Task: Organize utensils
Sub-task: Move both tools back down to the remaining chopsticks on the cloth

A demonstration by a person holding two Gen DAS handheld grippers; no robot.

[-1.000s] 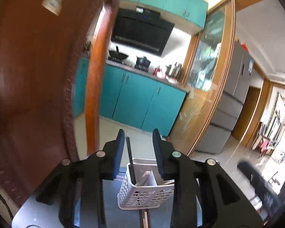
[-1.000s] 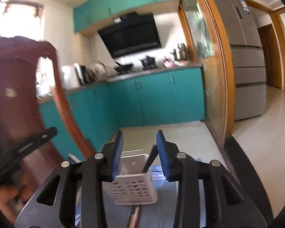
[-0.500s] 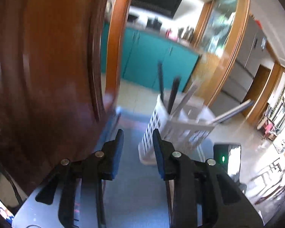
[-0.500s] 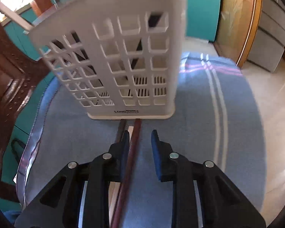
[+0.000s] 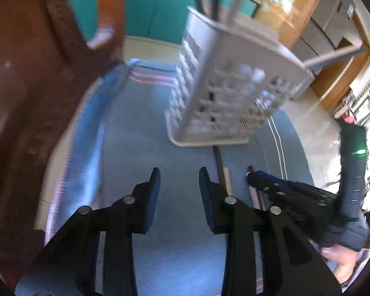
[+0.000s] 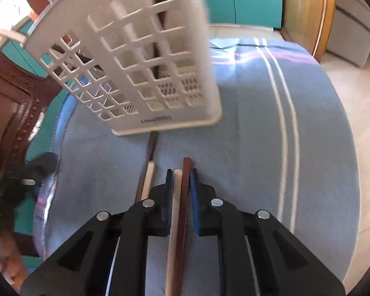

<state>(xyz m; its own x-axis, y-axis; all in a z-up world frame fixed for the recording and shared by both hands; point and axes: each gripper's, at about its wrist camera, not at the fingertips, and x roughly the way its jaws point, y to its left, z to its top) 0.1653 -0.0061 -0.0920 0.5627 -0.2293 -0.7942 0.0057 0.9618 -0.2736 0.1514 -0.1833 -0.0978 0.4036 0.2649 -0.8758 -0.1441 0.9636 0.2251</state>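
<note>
Currently, step in hand: picking chopsticks off the bench for the white utensil basket (image 6: pixel 145 69).
Right hand-held gripper (image 6: pixel 181 172): lying low over the blue cloth (image 6: pixel 246 128), its jaws drawn close around a dark brown chopstick (image 6: pixel 185 185) and a pale chopstick (image 6: pixel 175 185), which are running side by side between the pads.
Left hand-held gripper (image 5: pixel 178 175): hovering over bare cloth with jaws apart, holding nothing.
Basket location: standing on the cloth just ahead of both grippers, already carrying several long utensils upright; blurred in the left view.
Remaining items: a second pale stick (image 6: pixel 148 180) and a dark stick (image 6: pixel 152 145) are lying left of the right gripper, the dark one reaching the basket foot.
Advice on grip: both sticks should be sitting parallel and fully between the pads before lifting, else one may be slipping out.
Advice on transfer: lifting straight up, tilting the tips downward, then lowering into an open compartment.
Risk: the light basket tipping if struck on its rim.
Left gripper's role, judged: steadying the basket or taking the remaining sticks.
</note>
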